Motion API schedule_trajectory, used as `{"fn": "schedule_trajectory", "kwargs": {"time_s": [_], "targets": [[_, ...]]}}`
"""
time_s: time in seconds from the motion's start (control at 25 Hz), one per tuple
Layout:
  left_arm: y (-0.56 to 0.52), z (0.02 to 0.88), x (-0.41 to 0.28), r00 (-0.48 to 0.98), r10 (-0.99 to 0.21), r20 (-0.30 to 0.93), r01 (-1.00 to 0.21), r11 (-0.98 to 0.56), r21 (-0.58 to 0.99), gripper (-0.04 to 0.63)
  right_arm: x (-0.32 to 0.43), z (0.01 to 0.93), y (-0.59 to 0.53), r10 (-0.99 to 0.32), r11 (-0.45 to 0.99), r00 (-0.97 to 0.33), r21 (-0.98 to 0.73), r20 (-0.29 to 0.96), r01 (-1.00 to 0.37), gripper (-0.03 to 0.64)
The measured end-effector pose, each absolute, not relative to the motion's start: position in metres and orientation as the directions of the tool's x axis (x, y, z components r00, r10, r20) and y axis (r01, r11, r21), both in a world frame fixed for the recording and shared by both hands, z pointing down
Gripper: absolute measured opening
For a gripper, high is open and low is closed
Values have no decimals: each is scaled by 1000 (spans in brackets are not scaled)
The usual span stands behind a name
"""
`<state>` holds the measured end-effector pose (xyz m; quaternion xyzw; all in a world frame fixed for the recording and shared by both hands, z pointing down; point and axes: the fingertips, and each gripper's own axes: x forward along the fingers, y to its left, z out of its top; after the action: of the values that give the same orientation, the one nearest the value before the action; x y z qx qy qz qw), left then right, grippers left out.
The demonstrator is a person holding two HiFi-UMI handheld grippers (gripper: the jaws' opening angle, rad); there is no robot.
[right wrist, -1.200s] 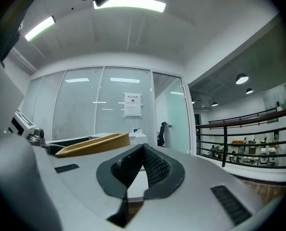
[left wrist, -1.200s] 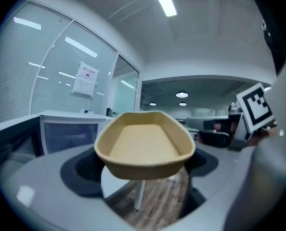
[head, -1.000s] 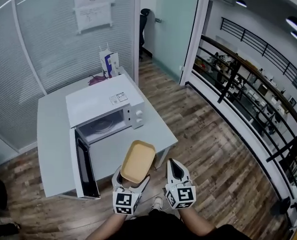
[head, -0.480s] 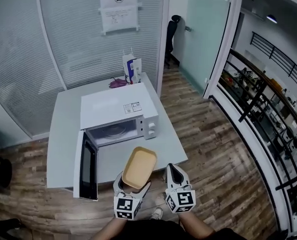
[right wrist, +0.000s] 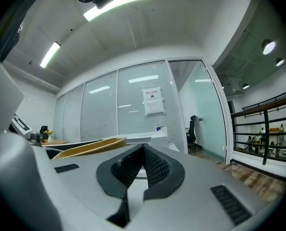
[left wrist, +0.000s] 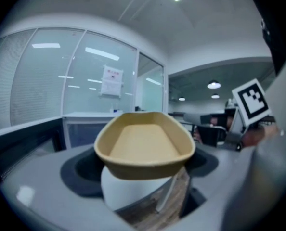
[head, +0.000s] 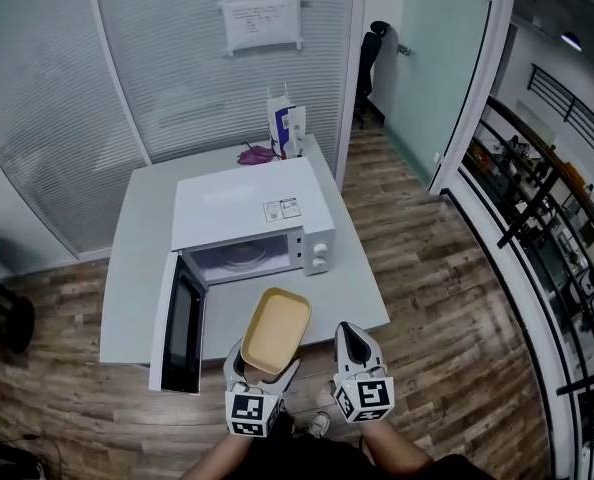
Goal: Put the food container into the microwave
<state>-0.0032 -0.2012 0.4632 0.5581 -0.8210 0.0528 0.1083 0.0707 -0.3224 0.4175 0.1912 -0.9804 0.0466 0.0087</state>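
Hanging open at the far left, the microwave door [head: 182, 323] is sticking out past the near edge of the grey table [head: 127, 268]. The white microwave [head: 252, 208] is sitting mid-table with its cavity facing the person, and the glass turntable [head: 242, 258] is showing inside. Behind it, at the table's far end, a white-and-blue paper bag [head: 285, 128] is standing upright beside a purple item [head: 257, 154] that is too small to identify. The left gripper [head: 264, 368] is pinching the tan food container [head: 275, 328] by its near end, with a jaw on either side of the rim. The container is hanging in the air over the table's near edge, in front of the open cavity and outside the microwave, its long axis pointing towards the opening. In the left gripper view the container [left wrist: 143, 143] is filling the space above the left gripper [left wrist: 140, 170], open side up and roughly level. Just to the right, the right gripper [head: 347, 333] is hovering beside the container, apart from it. The right gripper view is showing the right gripper [right wrist: 143, 150] with its jaws pressed together on nothing. At far right, a black railing [head: 537, 198] is running along the wooden floor [head: 427, 268].
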Motion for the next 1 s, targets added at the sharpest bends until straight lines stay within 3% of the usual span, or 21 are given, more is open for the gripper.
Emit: {"fn": "schedule_trajectory", "kwargs": {"time_s": [1.0], "targets": [[-211,507,-129,-392,-874,287,-900,430,78,503,-87,450,-329,-274,961,-953,-5,131,-277,5]]}}
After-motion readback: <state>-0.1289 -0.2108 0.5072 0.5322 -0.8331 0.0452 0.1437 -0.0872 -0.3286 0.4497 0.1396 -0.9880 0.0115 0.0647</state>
